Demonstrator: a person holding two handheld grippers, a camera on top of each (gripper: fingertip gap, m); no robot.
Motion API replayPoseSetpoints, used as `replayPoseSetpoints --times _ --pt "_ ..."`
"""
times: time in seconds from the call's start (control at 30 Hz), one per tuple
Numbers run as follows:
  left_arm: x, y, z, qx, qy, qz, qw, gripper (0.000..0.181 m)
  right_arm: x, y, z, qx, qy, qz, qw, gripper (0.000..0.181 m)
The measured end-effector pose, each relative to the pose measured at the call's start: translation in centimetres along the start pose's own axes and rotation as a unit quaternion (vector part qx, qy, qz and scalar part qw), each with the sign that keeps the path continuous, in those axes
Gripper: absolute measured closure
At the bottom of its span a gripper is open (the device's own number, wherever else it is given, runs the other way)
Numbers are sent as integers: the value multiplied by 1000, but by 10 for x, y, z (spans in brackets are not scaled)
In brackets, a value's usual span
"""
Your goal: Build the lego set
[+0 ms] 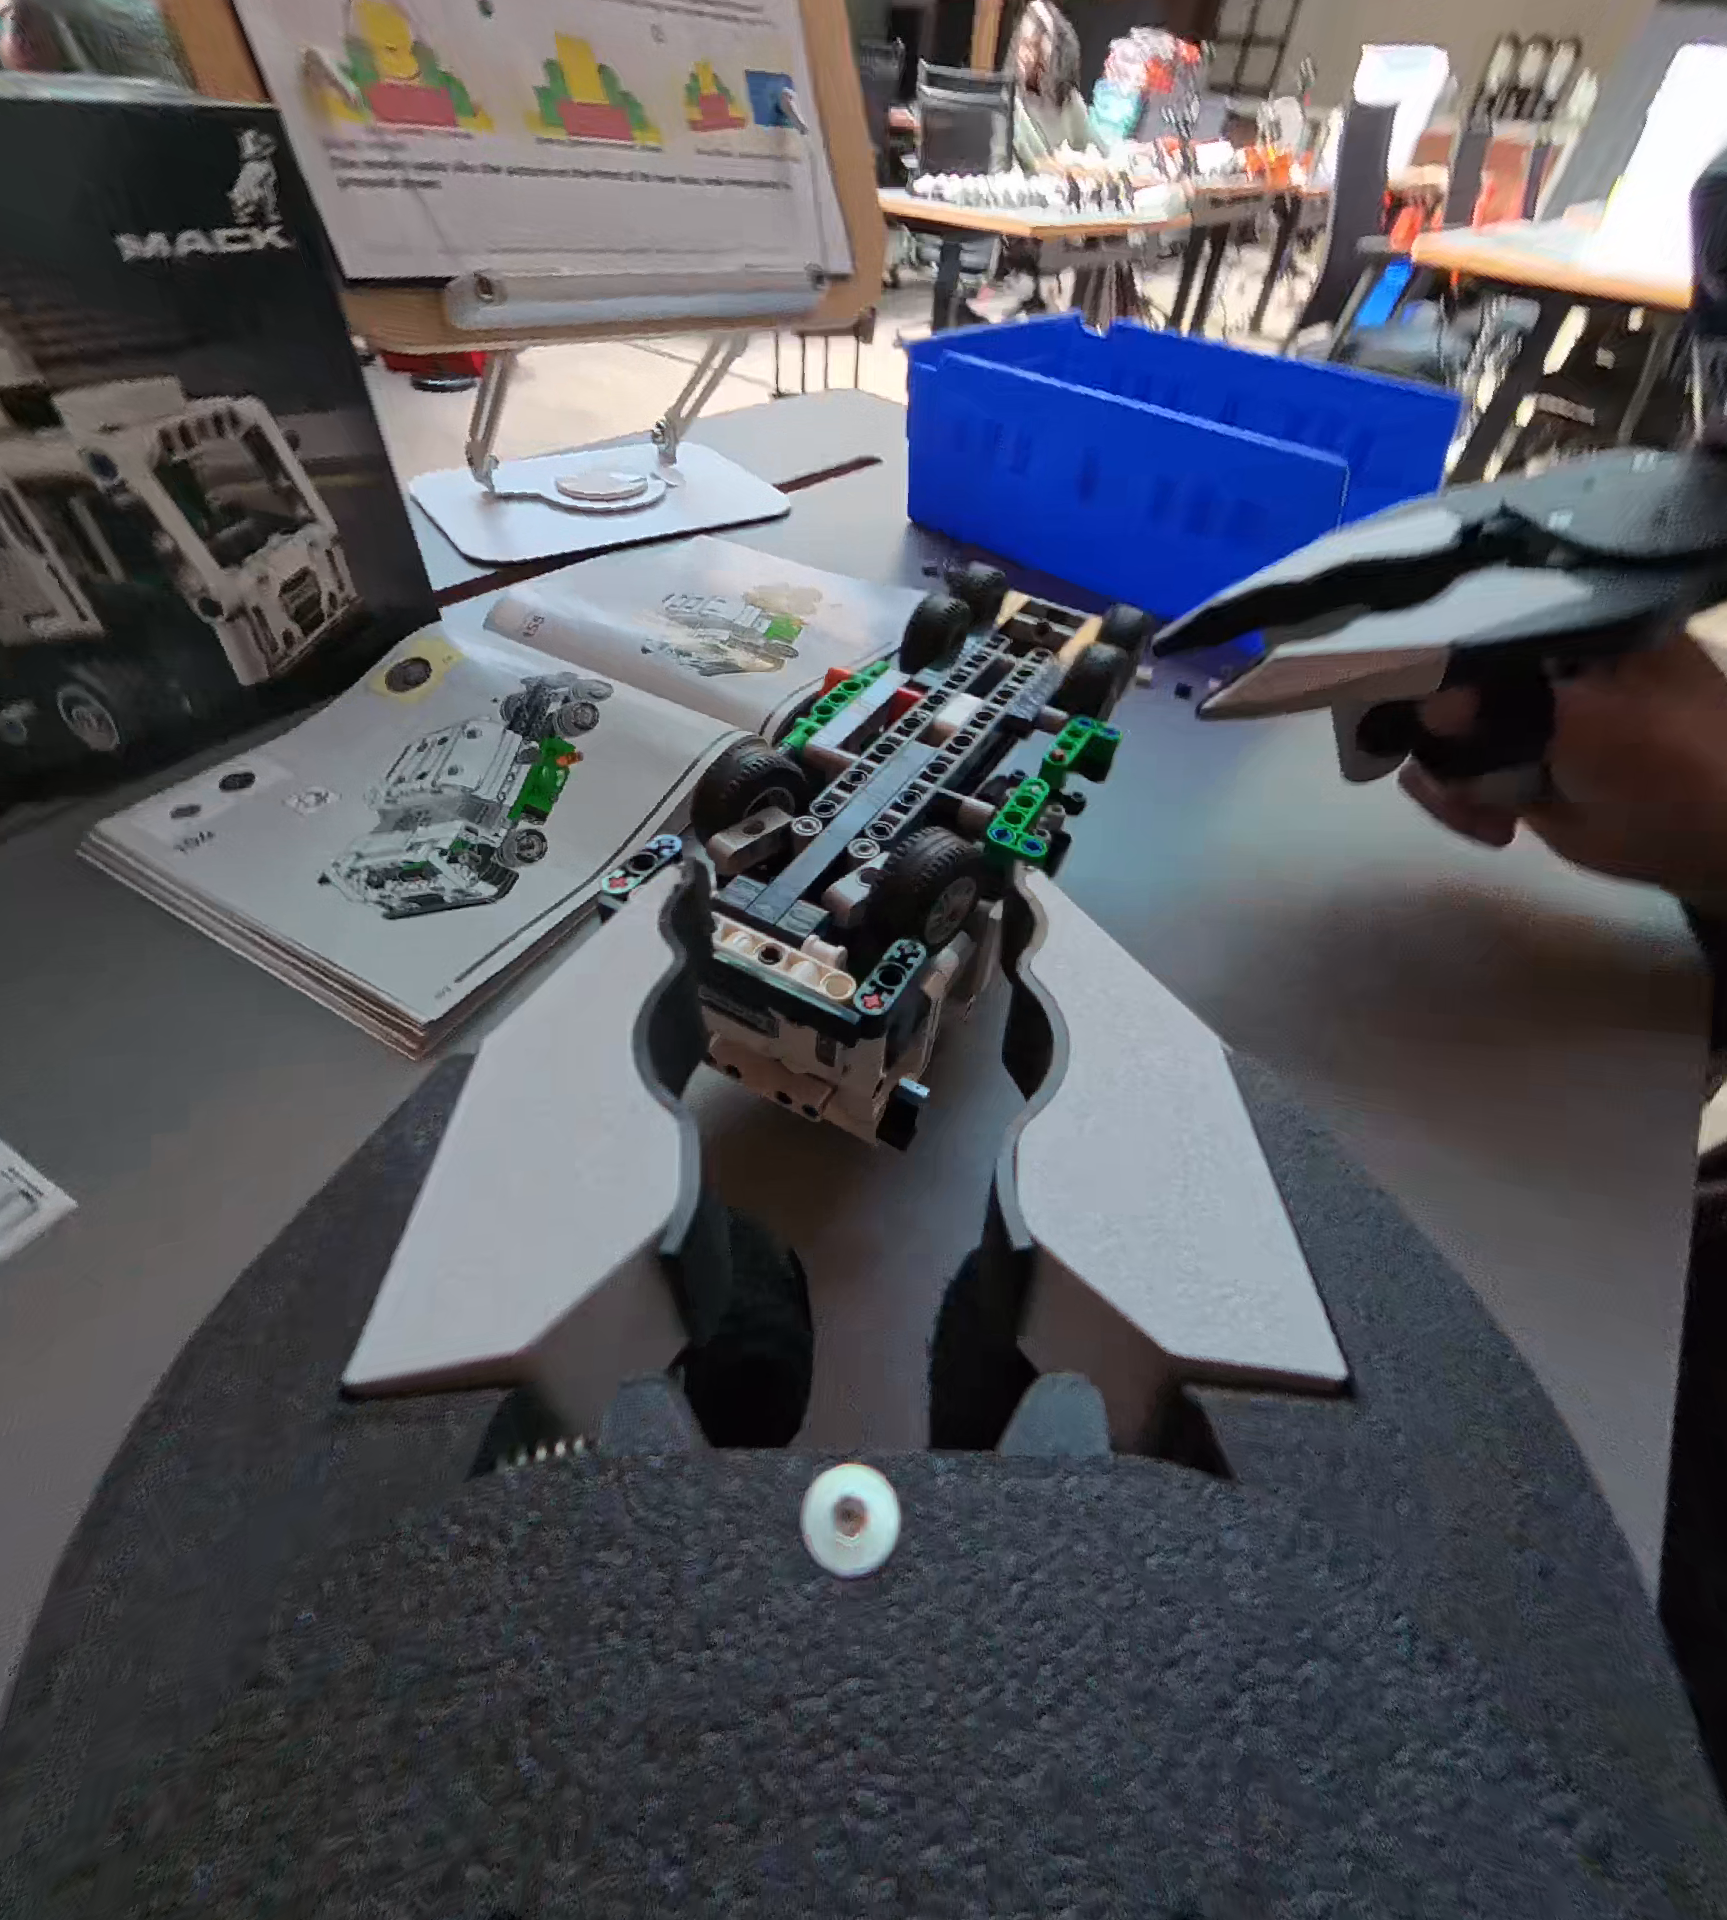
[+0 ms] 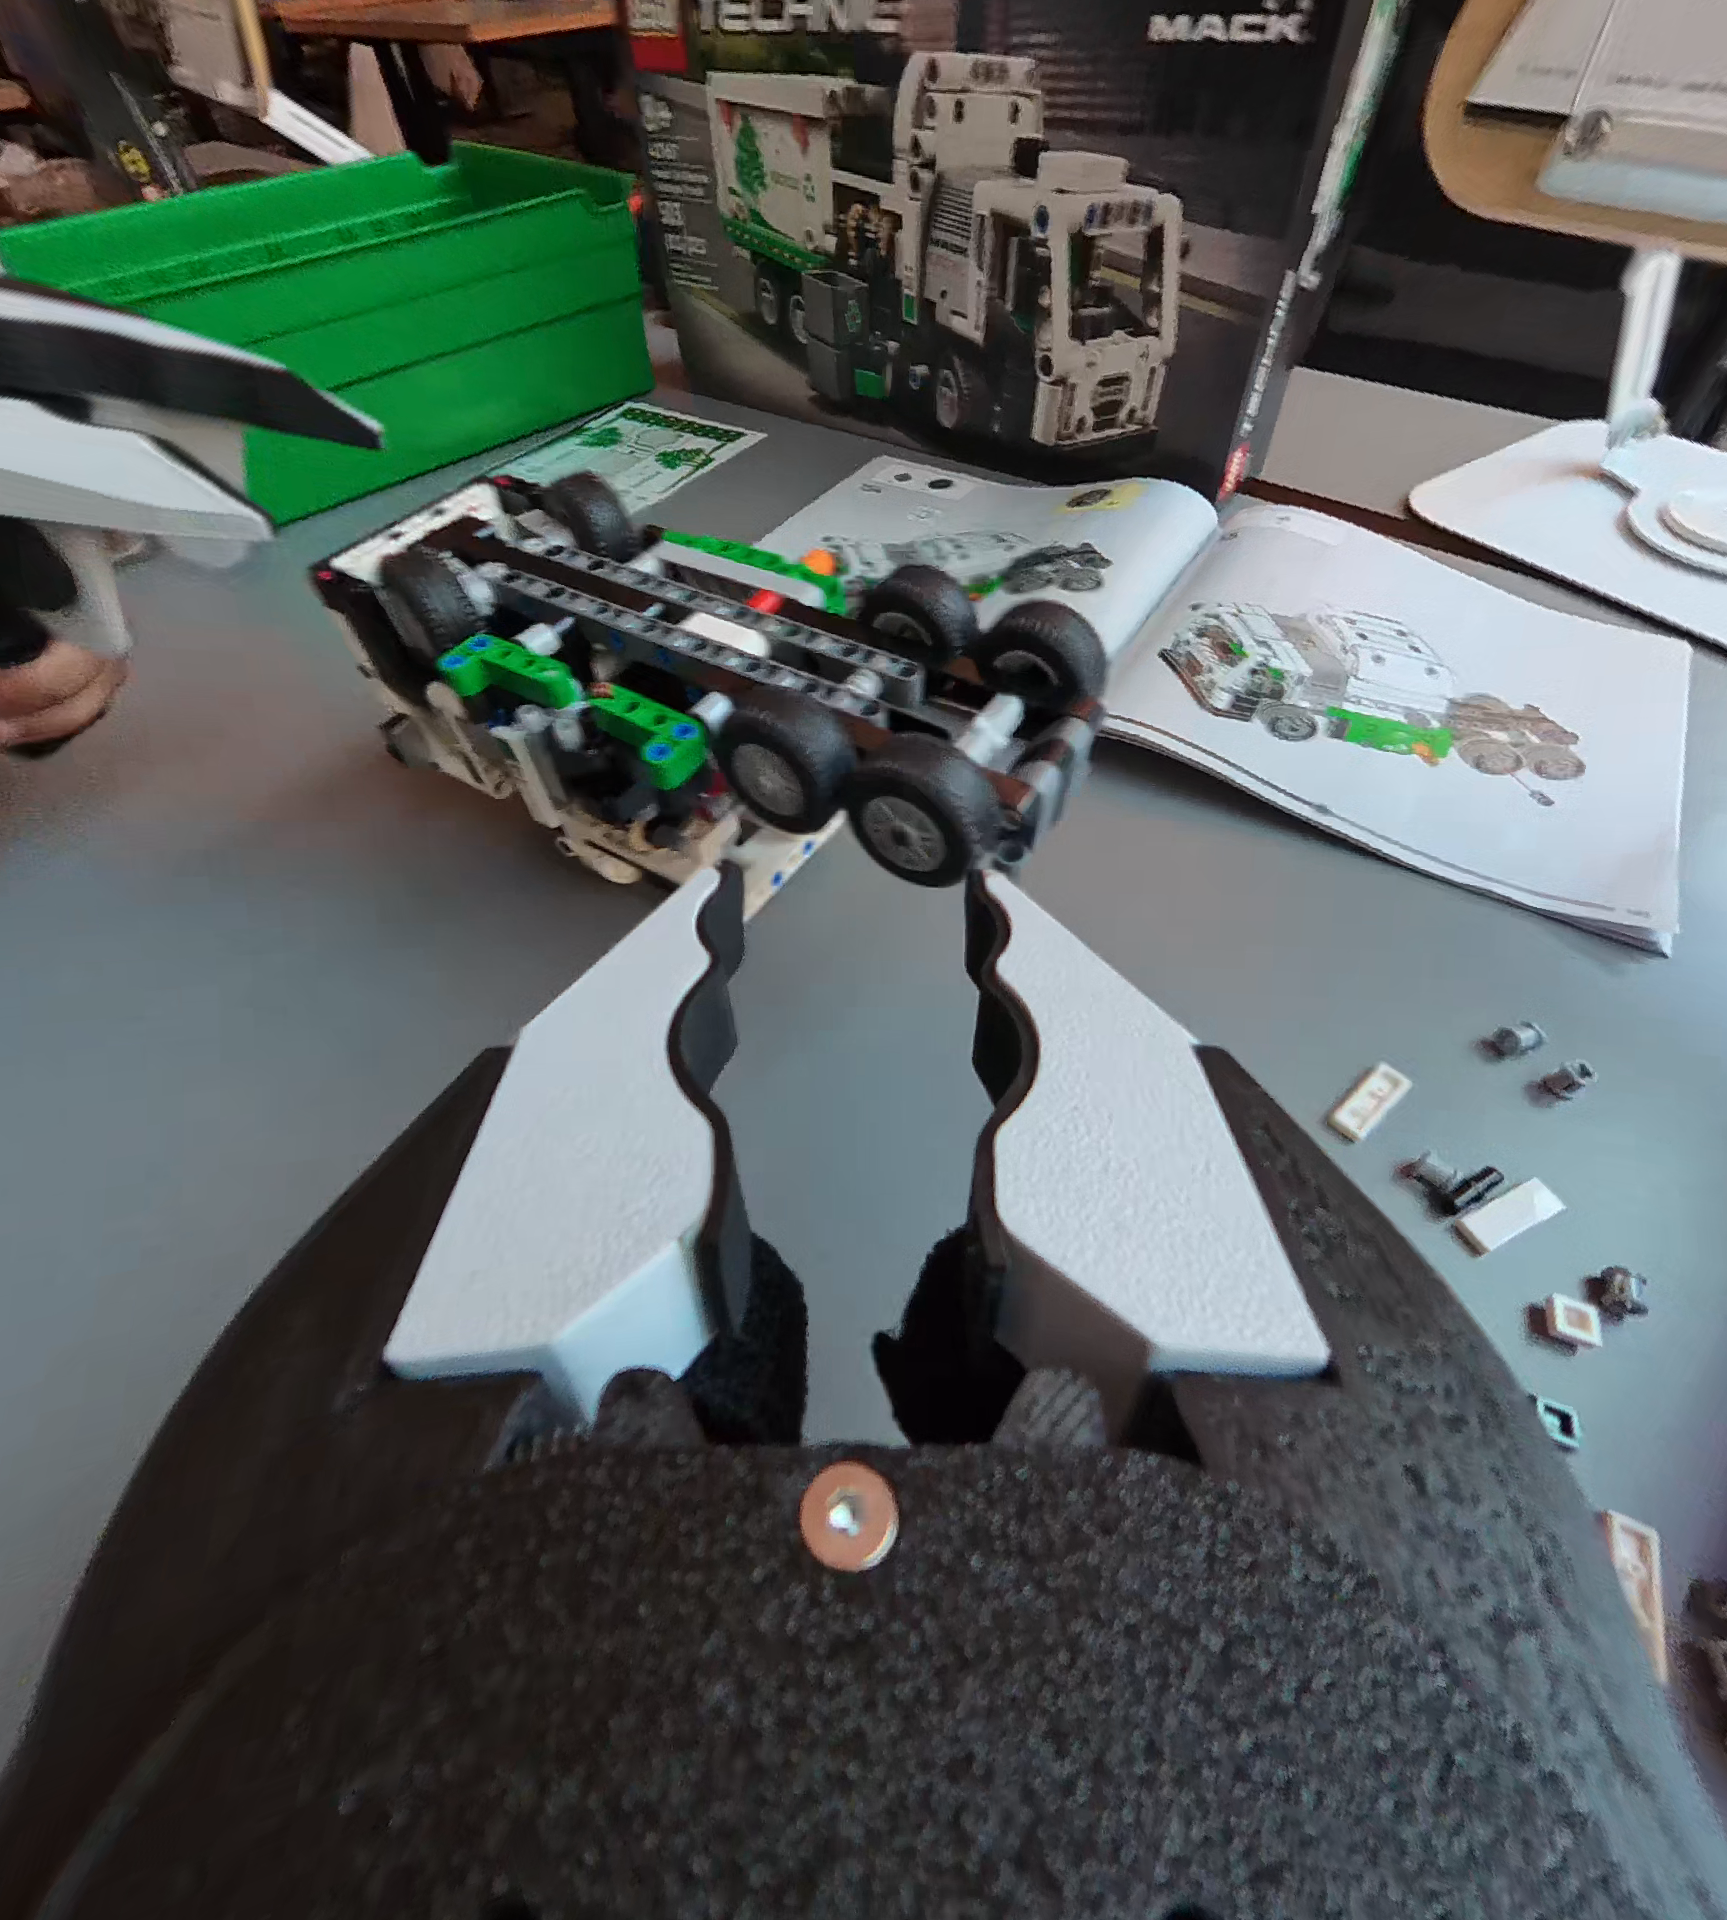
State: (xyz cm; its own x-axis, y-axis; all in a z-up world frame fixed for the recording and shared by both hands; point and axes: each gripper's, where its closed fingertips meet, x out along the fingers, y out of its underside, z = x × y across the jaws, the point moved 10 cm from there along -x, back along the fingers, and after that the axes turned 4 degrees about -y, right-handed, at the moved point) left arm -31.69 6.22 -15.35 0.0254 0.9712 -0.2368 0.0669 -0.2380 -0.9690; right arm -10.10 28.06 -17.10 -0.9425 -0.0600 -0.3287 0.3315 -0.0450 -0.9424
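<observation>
Left gripper (image 1: pixel 843 914) jaws hide the upturned truck's (image 1: pixel 900 790) cab sides.

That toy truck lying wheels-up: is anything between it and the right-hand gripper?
Nothing visible. The right gripper is open, its tips just short of the truck by the rear wheels, with only bare table around. The loose pieces lie off to its right.

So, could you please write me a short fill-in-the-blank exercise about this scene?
1. The toy truck lies with its wheels facing ____.
2. The bin behind the truck in the right wrist view is ____.
3. The instruction booklet lies ____ on the table.
4. The right hand-held gripper is ____.

Answers: up; green; open; open
</observation>
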Motion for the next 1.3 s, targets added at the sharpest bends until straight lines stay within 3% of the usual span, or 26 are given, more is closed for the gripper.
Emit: replayPoseSetpoints --times 0.07,0.13,0.17,0.3,0.4,0.5,0.6,0.7,0.9,1.07,1.3 --pt "-2 -7 0 77 11 23 997 115 -4 -14 18 -28 -47 -6 998 138" --pt "0 -10 5 125 27 40 991 91 0 -34 35 -80 -82 14 993 131" --pt "3 -10 10 145 28 54 988 91 5 -45 41 -112 -97 36 988 128" --pt "28 1 28 184 57 144 971 65 49 -87 48 -196 -201 176 943 101" --pt "41 5 31 178 102 153 967 56 96 -100 37 -234 -230 256 909 88" --pt "46 3 33 188 129 157 961 63 131 -97 38 -245 -272 298 881 82" --pt "50 3 33 190 156 166 955 78 151 -90 41 -278 -282 327 858 91" --pt "52 5 35 205 153 169 952 91 157 -89 44 -292 -315 341 836 101" --pt "54 4 34 211 153 147 954 93 161 -95 40 -309 -347 368 805 107" --pt "53 6 34 213 154 141 954 93 161 -96 40 -307 -357 371 800 110" --pt "53 6 34 196 146 139 960 93 161 -95 38 -278 -348 369 816 105"
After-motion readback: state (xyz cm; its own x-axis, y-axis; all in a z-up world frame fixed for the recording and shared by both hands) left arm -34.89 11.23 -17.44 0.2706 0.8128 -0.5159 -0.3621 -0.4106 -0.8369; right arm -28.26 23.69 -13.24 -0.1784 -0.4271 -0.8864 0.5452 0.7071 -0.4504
